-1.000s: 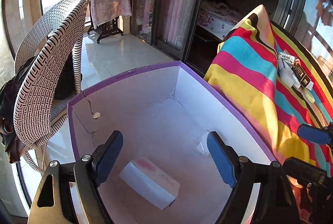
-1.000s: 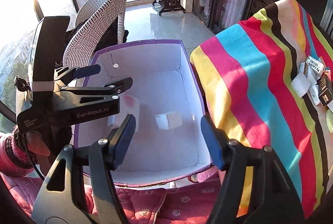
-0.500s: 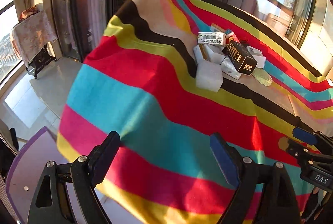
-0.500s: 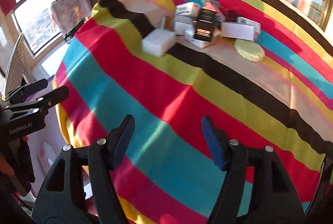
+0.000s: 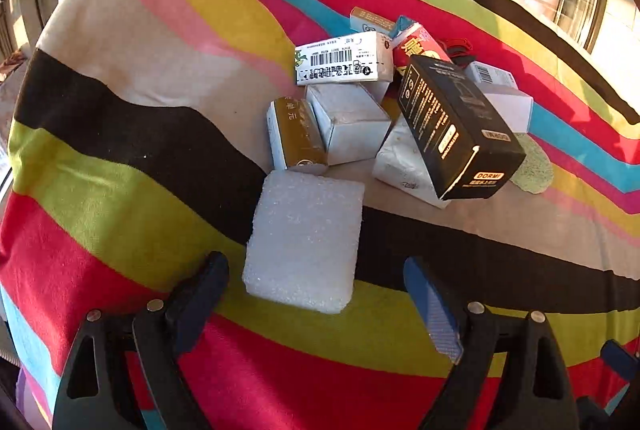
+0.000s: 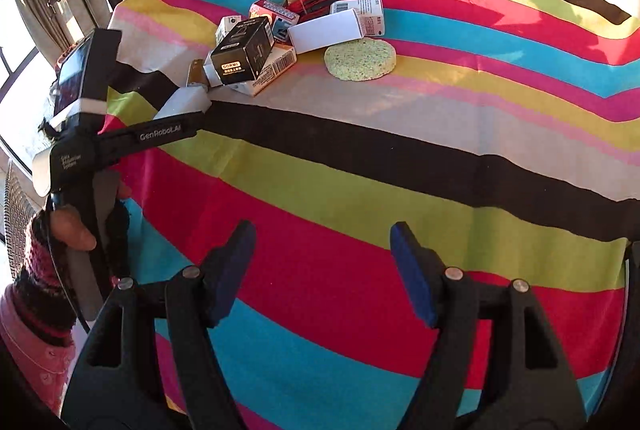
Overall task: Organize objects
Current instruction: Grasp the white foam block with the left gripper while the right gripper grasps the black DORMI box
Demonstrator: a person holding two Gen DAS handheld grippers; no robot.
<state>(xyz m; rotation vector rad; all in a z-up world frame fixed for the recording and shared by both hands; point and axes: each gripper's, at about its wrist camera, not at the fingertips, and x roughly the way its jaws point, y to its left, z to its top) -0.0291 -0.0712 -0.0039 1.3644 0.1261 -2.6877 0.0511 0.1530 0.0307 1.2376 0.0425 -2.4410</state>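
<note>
We hold the left gripper with jaws wide open, the white foam block lying between and just ahead of them on the striped worktop. We judge a pickup is starting: push forward, then close. Our right gripper hangs open, well short of the box pile.

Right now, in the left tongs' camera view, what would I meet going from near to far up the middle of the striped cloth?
White foam block → gold-and-white carton → white barcode-printed box → pale blue box at the pile's far edge.
</note>
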